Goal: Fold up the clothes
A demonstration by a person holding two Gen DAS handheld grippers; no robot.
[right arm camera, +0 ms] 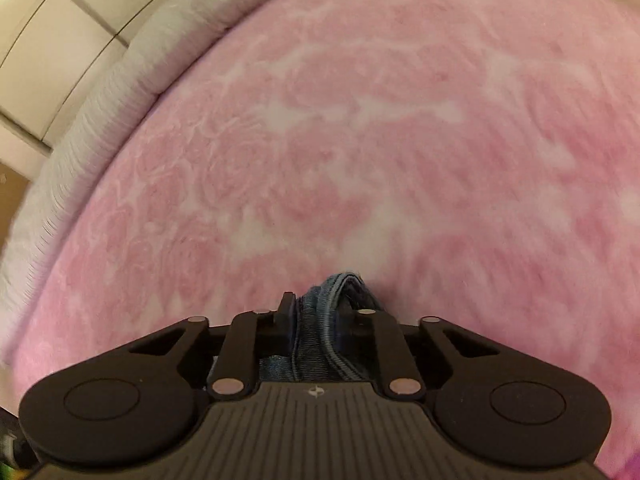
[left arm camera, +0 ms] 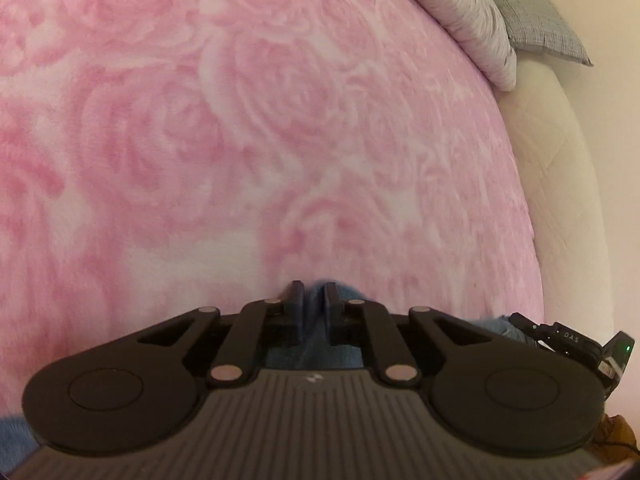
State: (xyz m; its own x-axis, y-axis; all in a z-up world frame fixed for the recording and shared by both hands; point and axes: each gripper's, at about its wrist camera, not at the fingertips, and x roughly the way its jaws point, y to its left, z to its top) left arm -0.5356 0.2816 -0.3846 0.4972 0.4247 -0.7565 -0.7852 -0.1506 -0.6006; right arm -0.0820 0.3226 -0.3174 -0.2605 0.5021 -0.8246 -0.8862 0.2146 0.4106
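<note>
Left gripper (left arm camera: 313,298) pinched on thin blue denim (left arm camera: 316,344). Right gripper (right arm camera: 316,310) clamped on thick, stitched denim folds (right arm camera: 340,292). Beneath both, fuzzy pink rose-patterned blanket (left arm camera: 240,120); 2 grey pillows (left arm camera: 472,20) at edge.

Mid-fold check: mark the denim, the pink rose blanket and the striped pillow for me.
denim (right arm camera: 340,292): right wrist view, bunched folded edge sticking out past the tool tips.
pink rose blanket (left arm camera: 256,128): left wrist view, open flat middle.
striped pillow (left arm camera: 460,12): left wrist view, its broad side.

Black claw (left arm camera: 314,294), ribbed grey body, silver pivot pins, seemingly.
</note>
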